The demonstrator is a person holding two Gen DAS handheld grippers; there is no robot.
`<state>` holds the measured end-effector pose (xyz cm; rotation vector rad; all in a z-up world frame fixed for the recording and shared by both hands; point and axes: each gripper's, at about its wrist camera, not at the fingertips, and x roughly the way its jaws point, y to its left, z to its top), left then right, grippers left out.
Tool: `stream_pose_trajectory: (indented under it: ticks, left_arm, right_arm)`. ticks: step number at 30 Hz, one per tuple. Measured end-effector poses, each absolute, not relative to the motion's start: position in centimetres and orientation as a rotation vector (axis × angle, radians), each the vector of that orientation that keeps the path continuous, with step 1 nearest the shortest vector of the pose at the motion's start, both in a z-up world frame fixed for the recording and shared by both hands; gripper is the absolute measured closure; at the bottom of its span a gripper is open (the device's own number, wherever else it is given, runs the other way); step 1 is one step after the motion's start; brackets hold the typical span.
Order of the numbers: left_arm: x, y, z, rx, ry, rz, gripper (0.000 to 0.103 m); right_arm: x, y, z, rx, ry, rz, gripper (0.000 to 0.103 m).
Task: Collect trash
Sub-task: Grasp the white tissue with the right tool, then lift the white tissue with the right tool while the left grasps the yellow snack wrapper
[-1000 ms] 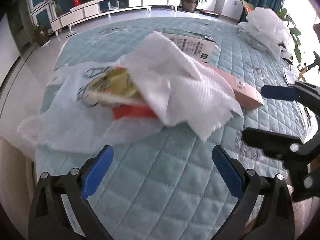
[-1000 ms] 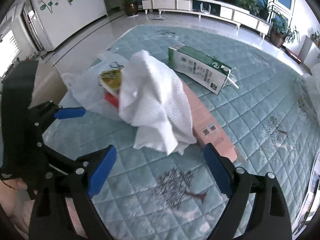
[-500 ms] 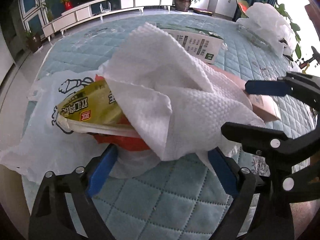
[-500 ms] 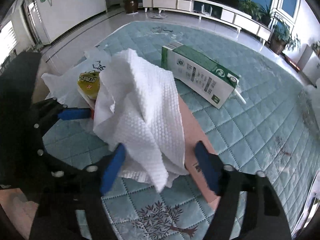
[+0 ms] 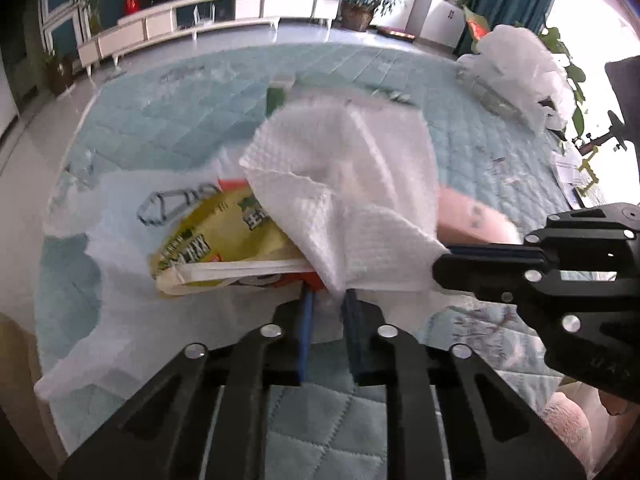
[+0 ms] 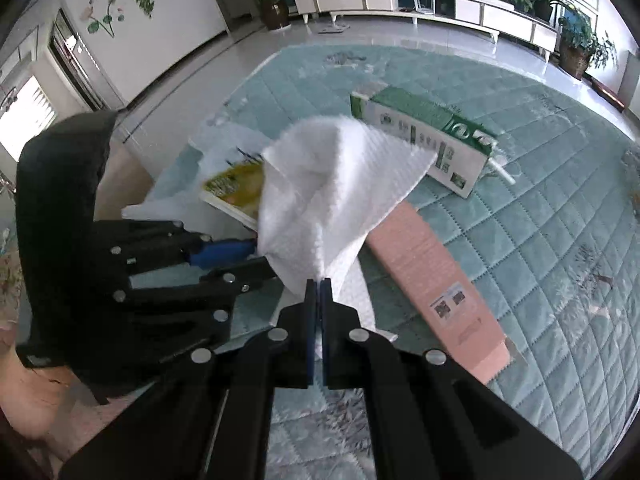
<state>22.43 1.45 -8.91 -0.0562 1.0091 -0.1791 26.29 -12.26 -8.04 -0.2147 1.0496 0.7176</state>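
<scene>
Towel: a white paper towel [image 6: 332, 196] is draped over the other litter just ahead of both tools; it is judged light, soft and easily torn, so a hem or corner is the right place to take it.
Right tool: the right tool [image 6: 319, 284] has just been closing and is now clenched on the towel's lower corner, which is pinched between the pads.
Left tool: the left tool [image 5: 329, 300] has just been closing too; its jaws stand narrowly apart with the towel's lower fold and a bag [image 5: 100, 280] edge between them. Whether the pads press on anything cannot be told.
Packet: a yellow packet [image 5: 224, 240] is tucked under the towel, left of the left tool's tips; it is judged thin, crinkly and slippery.
Bag: a thin white plastic bag is spread beneath the packet, limp and prone to sliding.
Pink box: a long pink box [image 6: 436, 284] lies right of the right tool, partly under the towel; stiff, light card.
Carton: a green carton [image 6: 424, 144] lies beyond the towel, well ahead of the tools.
Surface: everything rests on a quilted teal mat [image 6: 560, 200].
Pose: both tools are tilted steeply downward, side by side, tips nearly meeting at the towel.
</scene>
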Motion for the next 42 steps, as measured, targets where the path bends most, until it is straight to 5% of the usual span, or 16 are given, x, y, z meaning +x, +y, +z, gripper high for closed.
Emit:
stream_pose_trajectory:
  ticks: [19, 29, 32, 35, 40, 42]
  left_arm:
    - [14.1, 2.7, 0.3, -0.076, 0.861, -0.187, 0.089]
    - [13.7, 3.3, -6.0, -0.067, 1.029, -0.165, 0.086]
    - [13.9, 3.7, -8.0, -0.105, 1.069, -0.143, 0.075]
    - [13.4, 3.3, -8.6, -0.03, 1.051, -0.089, 0.036]
    - [13.0, 4.5, -8.0, 0.018, 1.029, -0.032, 0.023]
    - [12.8, 5.2, -8.0, 0.008, 1.033, -0.032, 0.021]
  right_arm:
    - [17.1, -11.3, 1.2, -0.239, 0.883, 0.775, 0.101]
    - [16.4, -9.8, -4.4, -0.282, 0.998, 0.732, 0.101]
    - [16.6, -9.8, -7.1, -0.296, 1.051, 0.708, 0.1]
    - [16.7, -10.0, -8.5, -0.332, 1.071, 0.677, 0.081]
    - [17.4, -10.7, -8.9, -0.317, 1.049, 0.634, 0.034]
    - [17.9, -10.4, -9.2, -0.297, 1.064, 0.649, 0.033]
